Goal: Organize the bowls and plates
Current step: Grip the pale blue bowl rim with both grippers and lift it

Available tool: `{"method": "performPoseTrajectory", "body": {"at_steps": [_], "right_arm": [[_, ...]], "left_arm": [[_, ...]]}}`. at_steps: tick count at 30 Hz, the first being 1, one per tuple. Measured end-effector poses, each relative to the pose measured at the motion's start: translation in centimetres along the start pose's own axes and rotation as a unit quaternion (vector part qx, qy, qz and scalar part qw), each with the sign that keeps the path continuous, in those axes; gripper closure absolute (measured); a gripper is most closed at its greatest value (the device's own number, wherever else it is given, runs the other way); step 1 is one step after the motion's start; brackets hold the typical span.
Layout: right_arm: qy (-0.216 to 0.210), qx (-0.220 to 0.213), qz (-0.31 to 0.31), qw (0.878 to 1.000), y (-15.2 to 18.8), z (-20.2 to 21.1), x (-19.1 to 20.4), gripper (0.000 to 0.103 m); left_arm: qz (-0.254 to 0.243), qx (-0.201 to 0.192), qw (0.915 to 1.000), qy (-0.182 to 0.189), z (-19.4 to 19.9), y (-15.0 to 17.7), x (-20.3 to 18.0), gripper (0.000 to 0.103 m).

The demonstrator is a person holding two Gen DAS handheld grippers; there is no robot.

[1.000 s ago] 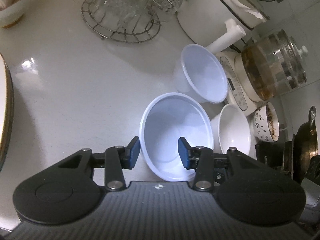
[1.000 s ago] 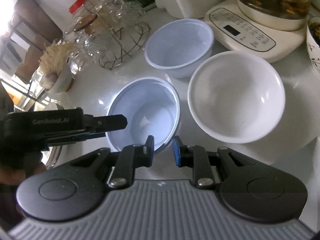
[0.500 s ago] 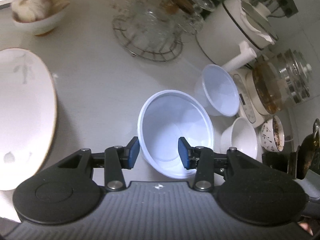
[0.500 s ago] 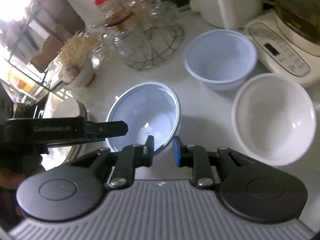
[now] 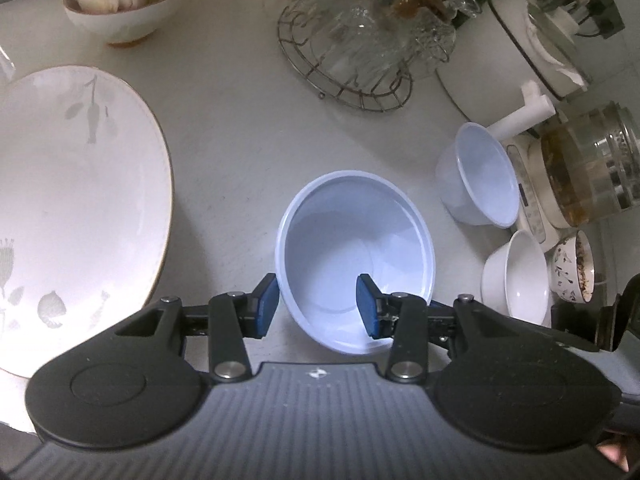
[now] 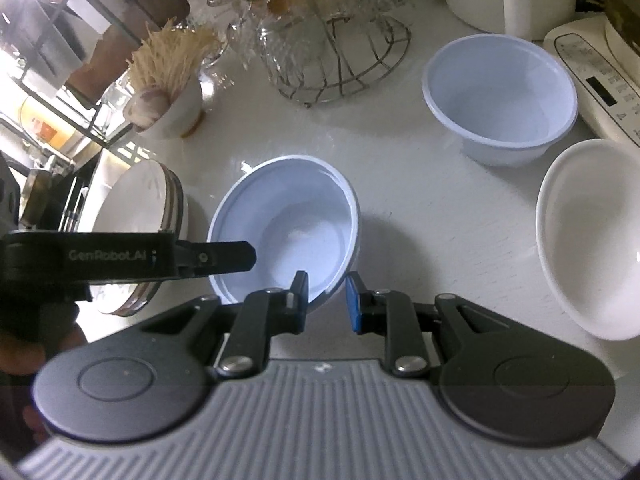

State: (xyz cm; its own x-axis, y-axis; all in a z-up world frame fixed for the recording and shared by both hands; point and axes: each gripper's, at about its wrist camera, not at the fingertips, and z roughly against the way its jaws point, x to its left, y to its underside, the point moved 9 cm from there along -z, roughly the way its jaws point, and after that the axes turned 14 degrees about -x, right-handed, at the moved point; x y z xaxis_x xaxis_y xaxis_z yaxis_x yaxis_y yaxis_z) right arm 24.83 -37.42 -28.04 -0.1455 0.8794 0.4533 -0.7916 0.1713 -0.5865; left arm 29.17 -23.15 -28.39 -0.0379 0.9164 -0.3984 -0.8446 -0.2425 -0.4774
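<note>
The left gripper [image 5: 317, 306] stands with its jaws apart, straddling the near wall of a pale blue bowl [image 5: 354, 264]: 1 blue pad [image 5: 268, 304] sits just outside the rim and the other lies inside the bowl. Whether the pads press the wall cannot be told. In the right wrist view the same gripper [image 6: 224, 258] reaches in from the left, its finger over the bowl's [image 6: 286, 228] rim.

The right gripper [image 6: 326, 300] also has its jaws apart, with the near edge of the tilted bowl's rim between the 2 pads. Contact cannot be confirmed.

The bowl is on or just above a white counter [image 5: 232, 128]. To its left lies a large white plate [image 5: 76, 200] with a gold rim and leaf pattern. To its right stand a second pale blue bowl [image 5: 478, 184] and a white bowl [image 5: 516, 280], near each other. A patterned cup [image 5: 576, 272] stands just beyond the white bowl.

At the back of the counter are a wire rack [image 5: 360, 80] holding glassware, a small bowl [image 5: 120, 16] holding garlic, and a glass kettle [image 5: 588, 176] on a white base.
</note>
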Motion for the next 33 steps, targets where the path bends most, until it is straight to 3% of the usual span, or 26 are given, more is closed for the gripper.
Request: {"method": "performPoseTrajectory", "body": {"at_steps": [6,8,10,14,33], "right_arm": [[0.011,-0.001,-0.009,1.0,0.0,0.1,-0.3,0.077],[0.015,-0.002,-0.013,1.0,0.0,0.2,-0.5,0.077],[0.021,-0.006,-0.015,1.0,-0.1,0.5,-0.6,0.077],[0.029,-0.022,-0.018,0.999,-0.6,1.3,-0.8,0.061],[0.048,-0.141,0.007,0.989,-3.9,9.2,1.8,0.061]], "left_arm": [[-0.008,0.007,0.9999,-0.003,-0.2,0.1,-0.1,0.053],[-0.006,0.008,0.9999,-0.006,-0.1,0.0,-0.1,0.044],[-0.006,0.004,0.9999,-0.01,0.2,-0.2,0.1,0.042],[-0.011,-0.002,0.9998,-0.013,1.3,-0.3,0.1,0.041],[-0.074,-0.088,0.993,0.027,10.3,-2.4,-3.5,0.041]]}}
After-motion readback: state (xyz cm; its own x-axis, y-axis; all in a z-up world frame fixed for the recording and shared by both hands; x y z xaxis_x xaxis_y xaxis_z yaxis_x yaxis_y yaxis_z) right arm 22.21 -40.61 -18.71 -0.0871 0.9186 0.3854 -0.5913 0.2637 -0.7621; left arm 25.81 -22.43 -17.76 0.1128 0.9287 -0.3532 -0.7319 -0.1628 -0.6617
